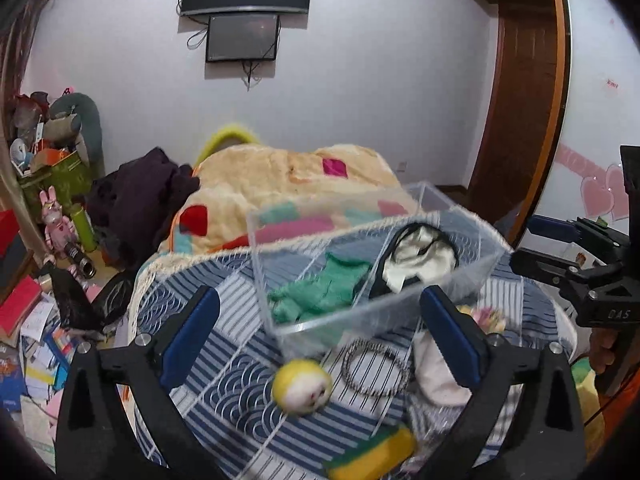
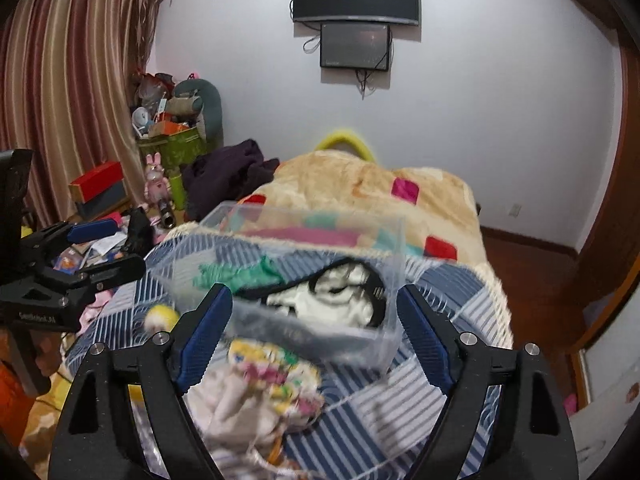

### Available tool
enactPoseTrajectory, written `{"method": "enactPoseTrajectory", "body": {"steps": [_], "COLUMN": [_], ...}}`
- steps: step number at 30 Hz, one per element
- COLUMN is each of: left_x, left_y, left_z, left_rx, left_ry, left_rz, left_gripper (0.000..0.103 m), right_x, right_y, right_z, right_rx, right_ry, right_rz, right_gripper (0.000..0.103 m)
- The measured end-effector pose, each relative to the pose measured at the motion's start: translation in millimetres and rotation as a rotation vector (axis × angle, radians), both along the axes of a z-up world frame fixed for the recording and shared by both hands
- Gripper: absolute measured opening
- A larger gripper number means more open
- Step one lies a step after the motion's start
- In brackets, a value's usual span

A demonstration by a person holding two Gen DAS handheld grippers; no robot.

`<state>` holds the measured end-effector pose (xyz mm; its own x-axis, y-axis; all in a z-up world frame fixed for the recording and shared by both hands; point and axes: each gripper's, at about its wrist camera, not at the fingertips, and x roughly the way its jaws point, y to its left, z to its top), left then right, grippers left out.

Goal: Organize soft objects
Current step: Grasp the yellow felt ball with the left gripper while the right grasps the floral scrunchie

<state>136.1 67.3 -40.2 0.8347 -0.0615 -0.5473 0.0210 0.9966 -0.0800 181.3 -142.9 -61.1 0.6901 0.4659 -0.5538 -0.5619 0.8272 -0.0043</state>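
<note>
A clear plastic divided box (image 1: 472, 276) (image 2: 390, 336) sits on the blue striped bedspread (image 1: 224, 384). It holds a green cloth (image 1: 320, 292) (image 2: 236, 274) and a white and black cloth (image 1: 420, 260) (image 2: 332, 304). In front of it lie a yellow plush ball with a white face (image 1: 302, 386) (image 2: 160, 316), a beaded ring (image 1: 376, 366), a white patterned cloth (image 1: 436, 376) (image 2: 256, 384) and a yellow-green sponge (image 1: 372, 452). My left gripper (image 1: 320, 336) is open above the ball and ring. My right gripper (image 2: 316, 332) is open above the patterned cloth.
A beige blanket (image 1: 280, 180) with coloured patches covers the far bed. A dark garment (image 1: 140, 196) lies at its left. Clutter, books and a pink rabbit toy (image 1: 56, 220) fill the floor at left. A wooden door frame (image 1: 524, 100) stands at right.
</note>
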Motion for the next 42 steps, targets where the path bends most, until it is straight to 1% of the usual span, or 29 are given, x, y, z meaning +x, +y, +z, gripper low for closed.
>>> {"method": "enactPoseTrajectory", "body": {"steps": [4, 8, 9, 10, 11, 13, 14, 16, 17, 18, 20, 21, 22, 24, 25, 26, 27, 29, 31, 33, 36, 42], "left_x": [-6.7, -9.4, -10.2, -9.3, -8.0, -7.4, -5.4, -2.6, -0.8, 0.4, 4.3, 5.8, 7.3, 7.1, 7.0, 6.4, 5.8, 5.2, 3.3, 1.1, -7.8, -25.9], "left_y": [3.2, 6.1, 6.1, 6.6, 6.7, 7.3, 6.9, 6.6, 6.4, 5.8, 5.5, 5.9, 5.6, 5.3, 5.3, 4.6, 4.0, 4.0, 5.8, 7.8, 7.4, 2.5], "left_z": [-22.6, -50.1, -55.2, -59.9, -65.6, -71.6, -75.0, -78.0, -79.4, -80.5, -84.3, -85.6, -88.0, -90.7, -91.5, -92.5, -93.4, -94.7, -95.0, -93.1, -84.4, -53.8], "left_rx": [0.008, 0.007, 0.007, 0.005, 0.002, -0.007, -0.015, -0.018, -0.019, -0.022, -0.033, -0.037, -0.042, -0.05, -0.05, -0.048, -0.048, -0.045, -0.051, -0.067, -0.055, -0.026], "left_ry": [0.056, 0.117, 0.126, 0.134, 0.145, 0.158, 0.165, 0.17, 0.173, 0.175, 0.191, 0.198, 0.209, 0.214, 0.216, 0.218, 0.219, 0.222, 0.222, 0.217, 0.187, 0.107], "left_rz": [0.012, 0.02, 0.023, 0.024, 0.025, 0.018, 0.013, 0.012, 0.015, 0.016, 0.011, 0.008, 0.008, 0.006, 0.004, 0.003, 0.001, 0.004, 0.019, 0.02, 0.018, -0.008], "left_gripper": [0.101, 0.101, 0.101, 0.101, 0.101, 0.101, 0.101, 0.101, 0.1, 0.098, 0.086, 0.084, 0.084, 0.079, 0.074, 0.068, 0.065, 0.051, 0.045, 0.044, 0.044, 0.044], "right_x": [-4.1, -5.2, -7.5, -6.8, -5.6, -3.8, -2.8, -0.9, -0.4, -0.8, -1.5, -3.2, -4.5, -7.2, -7.8, -9.6, -9.2, -11.5, -15.4, -20.3, -25.9, -33.6], "right_y": [1.2, -3.5, -6.7, -8.0, -8.4, -9.2, -10.2, -10.1, -10.1, -10.2, -8.3, -9.0, -8.6, -10.5, -11.2, -12.9, -15.0, -19.0, -24.4, -29.8, -35.8, -44.4], "right_z": [-26.1, -45.5, -47.6, -50.5, -52.5, -54.5, -56.3, -57.8, -58.2, -58.4, -58.8, -59.7, -59.6, -58.3, -57.1, -55.4, -54.0, -50.0, -45.3, -38.9, -28.4, -4.5], "right_rx": [-0.017, 0.011, 0.018, 0.025, 0.028, 0.035, 0.04, 0.045, 0.049, 0.053, 0.055, 0.054, 0.053, 0.06, 0.062, 0.07, 0.08, 0.102, 0.131, 0.151, 0.184, 0.221], "right_ry": [0.063, 0.128, 0.139, 0.151, 0.163, 0.18, 0.187, 0.196, 0.201, 0.205, 0.202, 0.2, 0.199, 0.184, 0.179, 0.175, 0.174, 0.169, 0.163, 0.146, 0.122, 0.052], "right_rz": [0.009, -0.005, -0.011, -0.016, -0.017, -0.017, -0.017, -0.018, -0.018, -0.017, -0.021, -0.022, -0.023, -0.028, -0.03, -0.03, -0.03, -0.035, -0.042, -0.051, -0.059, -0.065], "right_gripper": [0.082, 0.082, 0.078, 0.071, 0.067, 0.054, 0.052, 0.041, 0.038, 0.035, 0.033, 0.025, 0.019, 0.018, 0.014, 0.013, 0.013, 0.013, 0.012, 0.012, 0.012, 0.012]}}
